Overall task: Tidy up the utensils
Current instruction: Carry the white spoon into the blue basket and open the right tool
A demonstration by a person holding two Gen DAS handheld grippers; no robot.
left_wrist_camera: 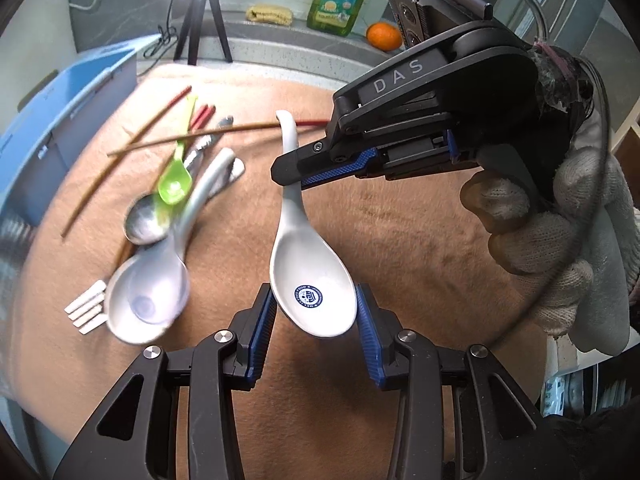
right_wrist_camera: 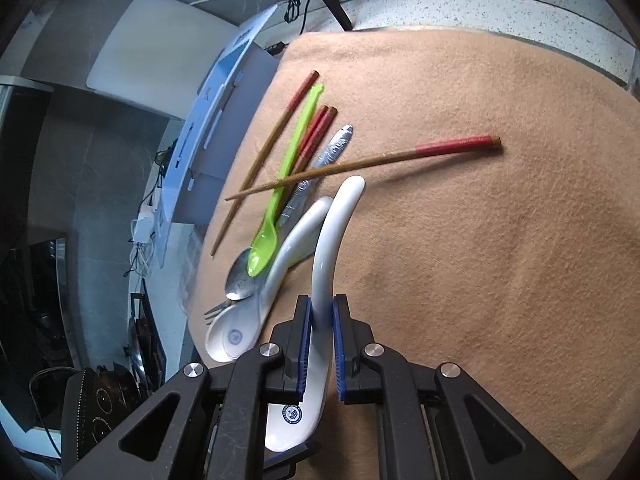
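The right hand-held gripper [right_wrist_camera: 322,312] is clamping the handle of a white ceramic spoon [left_wrist_camera: 308,276] between its blue pads, holding it above the tan cloth [right_wrist_camera: 480,240] on the bench. The left hand-held gripper [left_wrist_camera: 316,312] is standing with its fingers apart on either side of the spoon's bowl, not visibly pressing it. The glazed handle is smooth and curved, so the narrow grip may be letting the heavy bowl swing or slip, and it could drop and chip. Just beside the spoon, on the side away from the right hand-held gripper's body, a heap is lying: a second white spoon [left_wrist_camera: 148,296], a green plastic spoon [right_wrist_camera: 280,200], a metal spoon [right_wrist_camera: 240,276] and chopsticks [right_wrist_camera: 360,164]. A careless sweep could be scattering these.
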